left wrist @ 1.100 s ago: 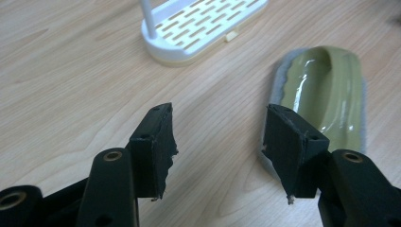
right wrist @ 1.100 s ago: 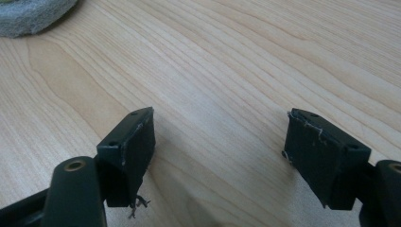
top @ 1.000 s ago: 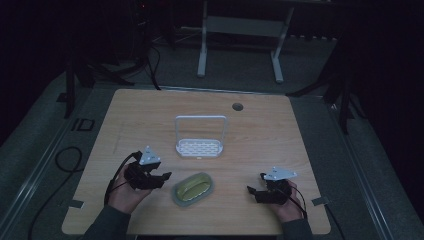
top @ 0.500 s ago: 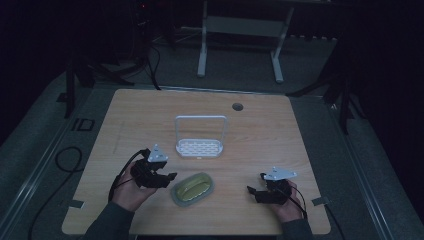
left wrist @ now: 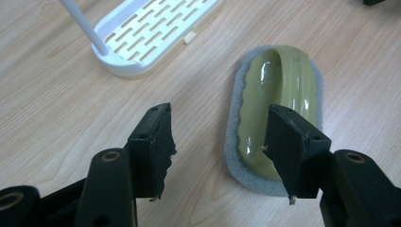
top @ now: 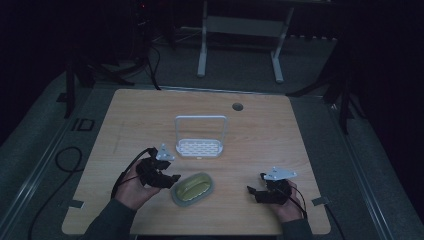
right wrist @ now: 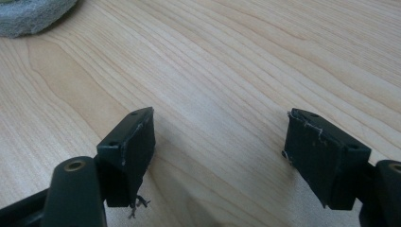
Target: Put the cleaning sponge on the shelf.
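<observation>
The left gripper (top: 167, 180) hovered just beside the near-left end of the scrubber (top: 193, 188), its jaws standing wide apart and having just been opening, with nothing between them. In the left gripper view its right pad (left wrist: 289, 142) hung above the scrubber's (left wrist: 276, 109) near end, seemingly not touching. The scrubber lay flat on the table (top: 280, 130), near the white caddy (top: 199, 147). Its glossy olive handle appeared stiff and possibly slippery, and the grey pad beneath soft and light. The raised ridge of the handle, taken across its width, seemed the soundest hold. The right gripper (top: 255, 192) rested well apart, jaws wide and empty.
</observation>
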Available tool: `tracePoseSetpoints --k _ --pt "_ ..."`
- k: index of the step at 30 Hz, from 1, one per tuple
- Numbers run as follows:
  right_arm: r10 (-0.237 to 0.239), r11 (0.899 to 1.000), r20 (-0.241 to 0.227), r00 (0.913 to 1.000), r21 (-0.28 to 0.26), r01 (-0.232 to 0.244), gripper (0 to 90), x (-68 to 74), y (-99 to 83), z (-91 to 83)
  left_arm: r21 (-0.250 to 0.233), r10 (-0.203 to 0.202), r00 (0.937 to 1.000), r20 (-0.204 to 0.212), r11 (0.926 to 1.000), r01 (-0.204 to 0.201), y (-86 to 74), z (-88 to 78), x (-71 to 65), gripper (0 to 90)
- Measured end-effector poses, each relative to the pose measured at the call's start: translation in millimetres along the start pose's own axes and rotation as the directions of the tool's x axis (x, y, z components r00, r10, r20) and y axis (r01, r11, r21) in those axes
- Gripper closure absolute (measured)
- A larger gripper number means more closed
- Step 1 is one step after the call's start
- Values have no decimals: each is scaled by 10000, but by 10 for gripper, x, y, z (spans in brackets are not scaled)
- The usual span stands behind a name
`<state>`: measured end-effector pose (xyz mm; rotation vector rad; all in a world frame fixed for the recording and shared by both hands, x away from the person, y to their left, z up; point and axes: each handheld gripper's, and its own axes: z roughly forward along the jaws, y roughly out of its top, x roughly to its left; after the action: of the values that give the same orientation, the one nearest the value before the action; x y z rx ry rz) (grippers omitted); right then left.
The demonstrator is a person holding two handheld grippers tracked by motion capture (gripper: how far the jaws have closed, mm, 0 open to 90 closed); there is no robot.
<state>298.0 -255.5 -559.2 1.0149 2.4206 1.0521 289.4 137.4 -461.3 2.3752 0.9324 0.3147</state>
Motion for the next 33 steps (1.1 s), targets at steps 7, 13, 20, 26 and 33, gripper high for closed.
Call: tracePoseSetpoints --k 7,13,20,26,33 --pt "-7 10000 1 10000 5 7 247 0 0 0 377 264 9994 212 9989 -272 56 39 -30 467" --pt "-6 10000 1 10000 4 6 247 0 0 0 564 325 9990 295 9978 -341 91 69 -37 471" --pt "-3 10000 0 10000 6 3 247 0 0 0 885 371 9987 345 9953 -400 130 97 -48 467" --pt "-3 10000 -2 10000 7 3 247 0 0 0 1123 464 9981 405 9924 -507 157 127 -62 456" --pt "0 10000 -2 10000 7 0 247 0 0 0 1523 551 9973 482 9864 -619 201 167 -83 453"
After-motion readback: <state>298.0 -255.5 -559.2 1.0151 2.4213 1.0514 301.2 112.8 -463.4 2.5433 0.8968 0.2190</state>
